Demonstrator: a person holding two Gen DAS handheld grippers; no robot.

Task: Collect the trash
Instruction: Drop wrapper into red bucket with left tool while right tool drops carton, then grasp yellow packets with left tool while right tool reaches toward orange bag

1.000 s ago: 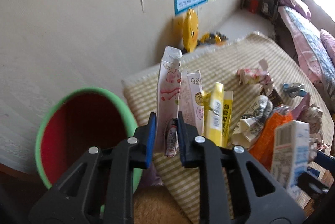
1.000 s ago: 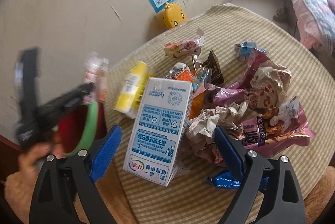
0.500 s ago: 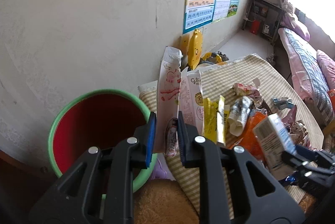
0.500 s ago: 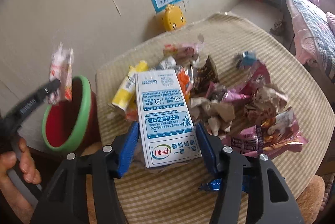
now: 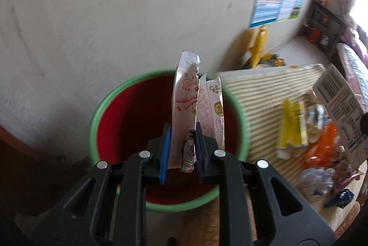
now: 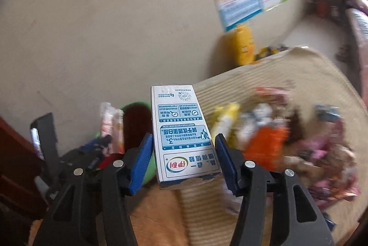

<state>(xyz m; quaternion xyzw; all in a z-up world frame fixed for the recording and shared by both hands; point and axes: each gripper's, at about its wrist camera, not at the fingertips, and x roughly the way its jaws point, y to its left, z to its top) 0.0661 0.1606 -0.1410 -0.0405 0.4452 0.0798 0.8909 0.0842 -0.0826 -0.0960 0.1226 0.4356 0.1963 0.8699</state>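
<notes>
Two grips are loaded: the left gripper (image 5: 181,149) is clenched on a torn wrapper (image 5: 184,112) hanging over the red bin (image 5: 101,108), while the right gripper (image 6: 184,159) clamps a milk carton (image 6: 181,131) lifted off the table (image 6: 299,75), the bin at its 9 o'clock. The tall wrapper may snag the rim at 12 o'clock or cling to a pad on release. The carton, pinched only near its base, may pivot out, and both grippers may collide over the bin.

Both tongs (image 5: 180,149) (image 6: 184,158) clamped
</notes>
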